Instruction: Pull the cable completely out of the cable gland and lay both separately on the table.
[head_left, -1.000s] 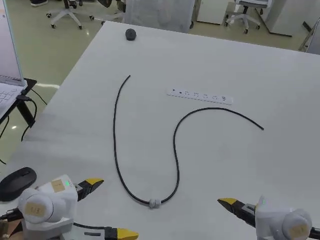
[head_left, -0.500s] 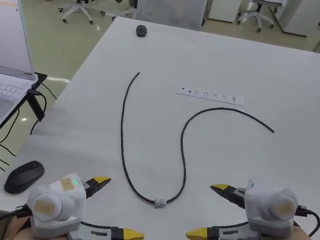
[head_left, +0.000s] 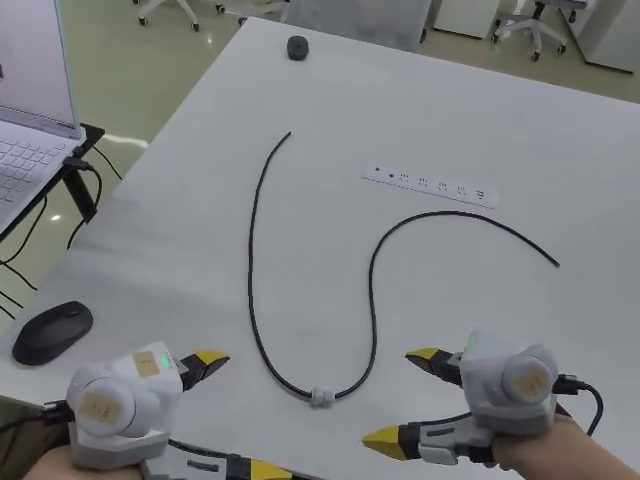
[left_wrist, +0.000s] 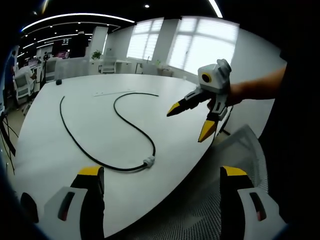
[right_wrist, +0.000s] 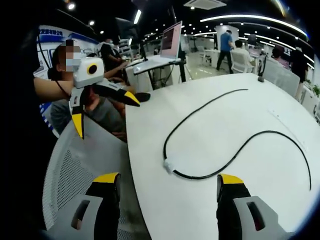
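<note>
Now cable gland (head_left: 320, 397), on its cable (head_left: 250, 260), lies between my grippers.
Mouse (head_left: 52, 331) outside left gripper (head_left: 240, 413); it and right gripper (head_left: 400, 397) gape wide, empty.

Opposed gripper views, cable (head_left: 250, 270) shared
</note>
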